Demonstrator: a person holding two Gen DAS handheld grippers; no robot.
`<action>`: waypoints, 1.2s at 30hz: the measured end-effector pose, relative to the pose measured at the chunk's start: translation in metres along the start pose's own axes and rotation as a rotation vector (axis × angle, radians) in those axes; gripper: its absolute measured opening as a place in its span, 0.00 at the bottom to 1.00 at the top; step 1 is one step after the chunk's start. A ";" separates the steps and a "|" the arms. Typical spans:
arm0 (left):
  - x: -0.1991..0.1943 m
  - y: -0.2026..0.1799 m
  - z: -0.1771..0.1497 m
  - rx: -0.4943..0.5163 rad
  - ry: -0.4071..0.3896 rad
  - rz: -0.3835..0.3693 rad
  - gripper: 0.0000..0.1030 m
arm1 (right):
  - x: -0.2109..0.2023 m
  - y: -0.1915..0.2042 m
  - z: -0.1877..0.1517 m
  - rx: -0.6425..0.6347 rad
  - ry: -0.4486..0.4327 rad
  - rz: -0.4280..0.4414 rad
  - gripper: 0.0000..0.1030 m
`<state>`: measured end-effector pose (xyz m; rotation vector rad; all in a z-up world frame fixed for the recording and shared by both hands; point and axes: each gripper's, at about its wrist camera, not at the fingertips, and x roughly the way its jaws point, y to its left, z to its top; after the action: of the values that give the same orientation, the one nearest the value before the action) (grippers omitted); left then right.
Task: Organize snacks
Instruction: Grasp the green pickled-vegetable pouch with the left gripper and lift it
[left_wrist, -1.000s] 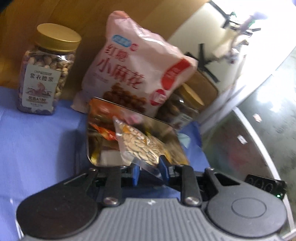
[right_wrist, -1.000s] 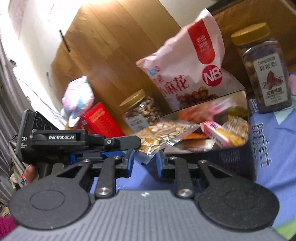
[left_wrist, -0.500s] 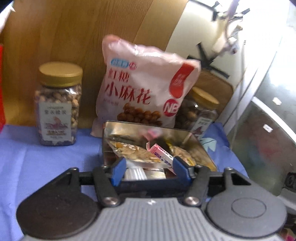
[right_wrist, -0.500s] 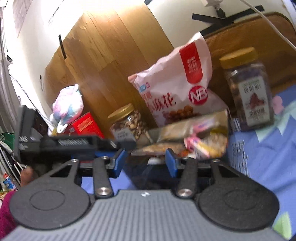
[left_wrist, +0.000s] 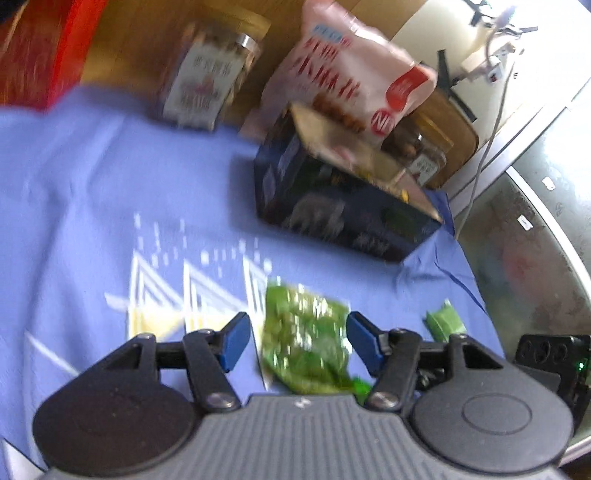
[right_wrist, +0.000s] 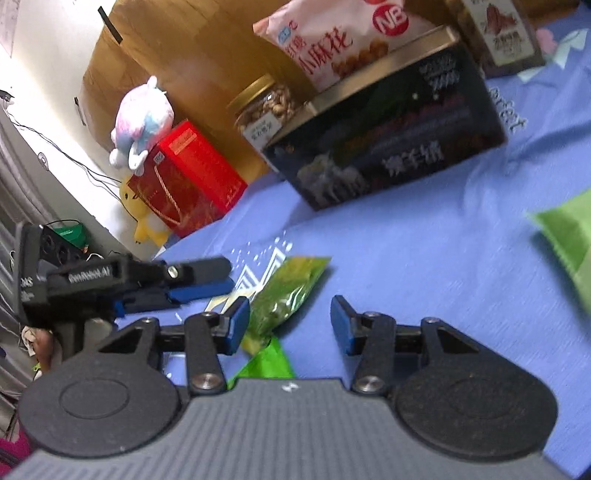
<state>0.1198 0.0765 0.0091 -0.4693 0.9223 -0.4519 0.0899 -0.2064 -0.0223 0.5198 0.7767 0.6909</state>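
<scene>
A dark blue tin box (left_wrist: 343, 206) holding snacks sits on the blue cloth; it also shows in the right wrist view (right_wrist: 388, 147). My left gripper (left_wrist: 298, 339) is open, its jaws either side of a green snack packet (left_wrist: 304, 347) lying on the cloth. My right gripper (right_wrist: 286, 321) is open and empty, with the same green packet (right_wrist: 284, 291) just ahead of its left finger. The left gripper (right_wrist: 199, 280) shows in the right wrist view beside that packet. A smaller green packet (left_wrist: 443, 323) lies to the right.
Behind the tin stand a pink snack bag (left_wrist: 354, 81), a nut jar (left_wrist: 210, 77) and a second jar (left_wrist: 421, 151). A red box (right_wrist: 188, 177) and plush toys (right_wrist: 142, 122) stand at the left. Another green packet (right_wrist: 569, 236) lies at the right edge. The cloth ends at a metal surface (left_wrist: 532, 251).
The left gripper let the seed packet go into the tin and opened. Both grippers pulled back and down from the tin to the green packets on the cloth.
</scene>
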 end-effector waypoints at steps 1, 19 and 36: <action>0.004 0.003 -0.003 -0.013 0.012 -0.016 0.57 | 0.002 0.003 0.000 -0.008 -0.003 -0.008 0.51; -0.037 0.025 -0.039 -0.075 -0.040 -0.051 0.35 | 0.036 0.093 -0.048 -0.452 0.058 -0.089 0.48; -0.093 0.072 -0.073 -0.167 -0.118 -0.028 0.37 | 0.038 0.107 -0.048 -0.426 0.081 0.004 0.48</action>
<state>0.0221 0.1730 -0.0090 -0.6552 0.8434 -0.3695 0.0336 -0.0995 0.0011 0.1069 0.6782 0.8575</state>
